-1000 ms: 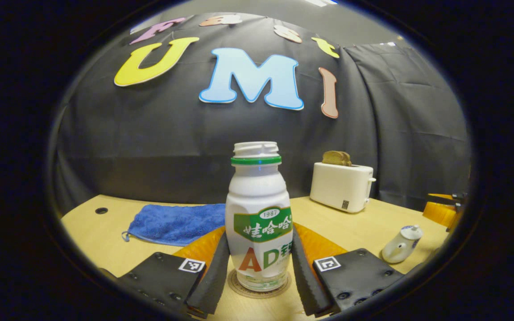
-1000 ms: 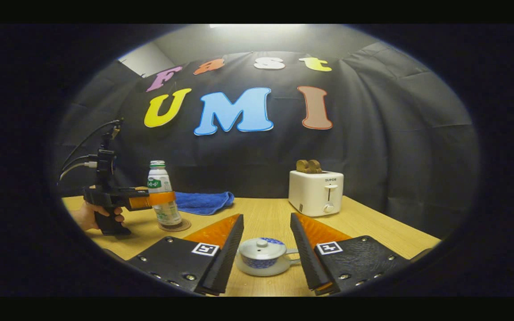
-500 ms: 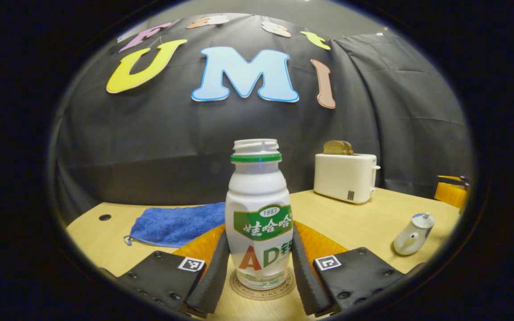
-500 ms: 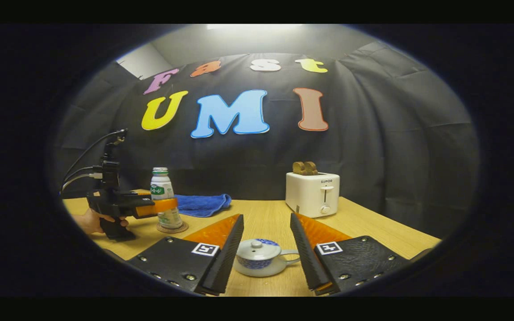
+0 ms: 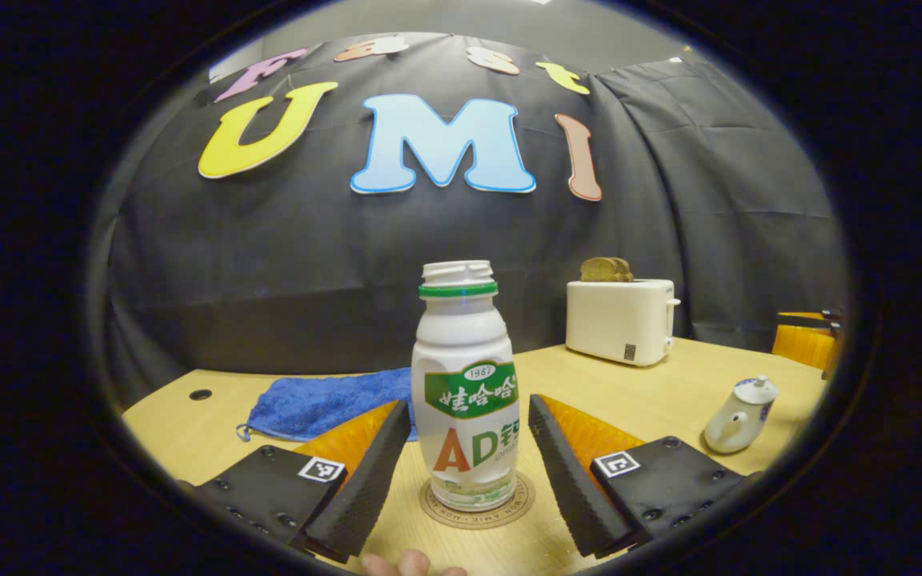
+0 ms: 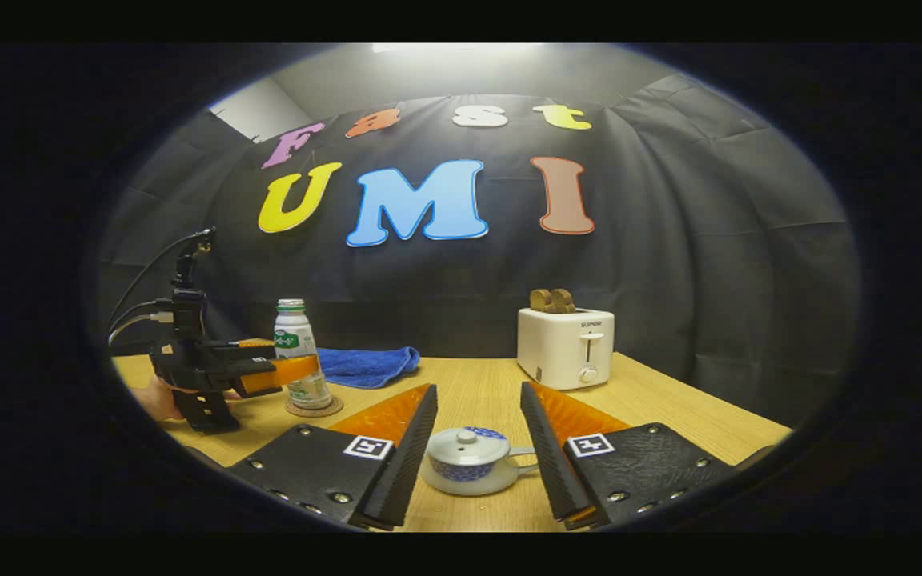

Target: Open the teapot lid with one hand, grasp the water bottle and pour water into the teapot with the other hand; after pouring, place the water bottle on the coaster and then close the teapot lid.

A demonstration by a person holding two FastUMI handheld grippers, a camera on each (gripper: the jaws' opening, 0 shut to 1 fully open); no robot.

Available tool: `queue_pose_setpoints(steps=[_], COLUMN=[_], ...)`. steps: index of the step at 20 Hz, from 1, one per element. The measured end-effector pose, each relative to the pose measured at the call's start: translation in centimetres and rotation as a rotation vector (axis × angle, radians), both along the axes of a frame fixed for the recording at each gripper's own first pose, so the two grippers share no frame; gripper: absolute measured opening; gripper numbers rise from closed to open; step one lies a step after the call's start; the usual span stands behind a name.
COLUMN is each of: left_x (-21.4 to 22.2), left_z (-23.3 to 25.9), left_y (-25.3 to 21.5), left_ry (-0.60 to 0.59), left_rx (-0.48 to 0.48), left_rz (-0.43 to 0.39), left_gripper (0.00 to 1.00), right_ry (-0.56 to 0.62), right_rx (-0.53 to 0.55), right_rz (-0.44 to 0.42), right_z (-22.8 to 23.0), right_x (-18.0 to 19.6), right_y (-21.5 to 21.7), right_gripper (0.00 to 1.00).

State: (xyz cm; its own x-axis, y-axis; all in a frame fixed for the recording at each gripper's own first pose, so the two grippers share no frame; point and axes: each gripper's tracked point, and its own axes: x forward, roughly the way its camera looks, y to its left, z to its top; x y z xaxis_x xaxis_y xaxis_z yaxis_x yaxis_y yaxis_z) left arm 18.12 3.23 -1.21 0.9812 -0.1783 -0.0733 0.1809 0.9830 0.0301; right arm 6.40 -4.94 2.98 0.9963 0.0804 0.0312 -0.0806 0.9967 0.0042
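Black cloth wall (image 6: 669,208) behind, light wooden table (image 6: 477,384), bright ceiling light (image 6: 445,48) overhead, pale wall above cloth

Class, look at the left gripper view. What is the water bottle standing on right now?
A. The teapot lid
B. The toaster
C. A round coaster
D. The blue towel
C. The water bottle stands upright on the round coaster on the table, between the open fingers of the left gripper, which do not touch it.
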Motion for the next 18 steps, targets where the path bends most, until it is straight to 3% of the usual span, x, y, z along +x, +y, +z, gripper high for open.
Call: queue_pose_setpoints(steps=[4, 8, 11, 14, 16, 18], left_x=[-3.0, -10.7, -16.3, -19.2, -20.3, -20.5], left_z=[0.4, 1.5, 1.7, 0.6, 1.1, 1.0], left_y=[0.9, 2.4, 2.2, -0.3, -0.4, -1.7], left_ry=[0.009, -0.018, -0.045, -0.040, -0.066, -0.066], left_rx=[-0.019, -0.082, -0.094, -0.091, -0.042, -0.047], left_rz=[0.039, 0.124, 0.216, 0.222, 0.242, 0.211], left_gripper=[0.97, 1.00, 1.00, 0.99, 1.00, 1.00], right_ry=[-0.002, 0.030, 0.090, 0.085, 0.019, 0.031], right_rx=[-0.014, -0.089, -0.025, -0.003, -0.018, -0.015], right_rz=[0.015, 0.044, 0.117, 0.101, 0.062, 0.029], right_z=[0.0, -1.4, -3.2, -3.6, -2.5, -3.0], right_x=[-1.4, -4.1, -6.1, -7.7, -9.0, -9.4], right_y=[1.1, 4.4, 9.2, 11.0, 11.0, 10.8], right_gripper=[0.65, 0.65, 0.67, 0.67, 0.67, 0.67])
